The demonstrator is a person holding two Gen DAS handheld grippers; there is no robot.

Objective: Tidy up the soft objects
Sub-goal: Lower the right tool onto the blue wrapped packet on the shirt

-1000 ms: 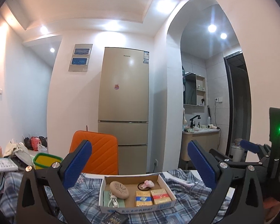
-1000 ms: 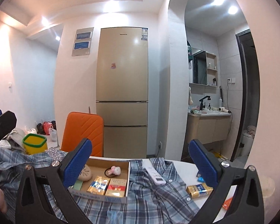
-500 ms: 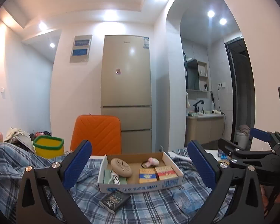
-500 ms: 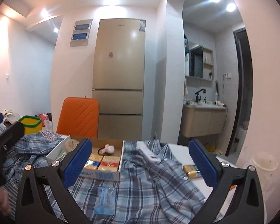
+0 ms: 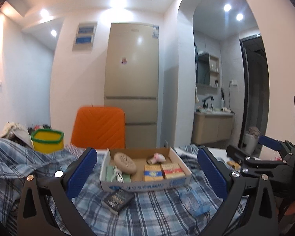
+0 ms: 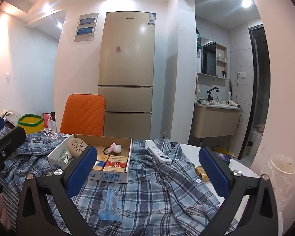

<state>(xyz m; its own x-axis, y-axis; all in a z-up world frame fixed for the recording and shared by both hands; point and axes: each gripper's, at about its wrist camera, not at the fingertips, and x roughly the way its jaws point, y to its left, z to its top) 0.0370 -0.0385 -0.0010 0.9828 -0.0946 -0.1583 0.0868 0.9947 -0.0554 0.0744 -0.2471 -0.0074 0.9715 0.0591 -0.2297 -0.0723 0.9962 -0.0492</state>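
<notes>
A blue plaid shirt (image 6: 167, 184) lies crumpled over the table, also in the left wrist view (image 5: 153, 210). A shallow cardboard box (image 5: 145, 184) sits on it, holding a round beige item, a small pink plush, two card packets and a cable; it shows in the right wrist view too (image 6: 110, 176). My left gripper (image 5: 146, 174) is open and empty, above the shirt in front of the box. My right gripper (image 6: 147, 172) is open and empty, above the shirt to the right of the box.
On the shirt lie a white remote (image 6: 159, 154), a blue wrapped packet (image 6: 110, 205) and a dark card box (image 5: 118, 198). A yellow tub (image 5: 47, 140) stands at the left. An orange chair (image 5: 99, 128) and a fridge (image 5: 131, 86) are behind the table. A gold packet (image 6: 201, 173) lies on the bare white tabletop.
Both grippers have tilted down and moved closer over the table, so more of the shirt and the items on it show. Both stay open and empty.
</notes>
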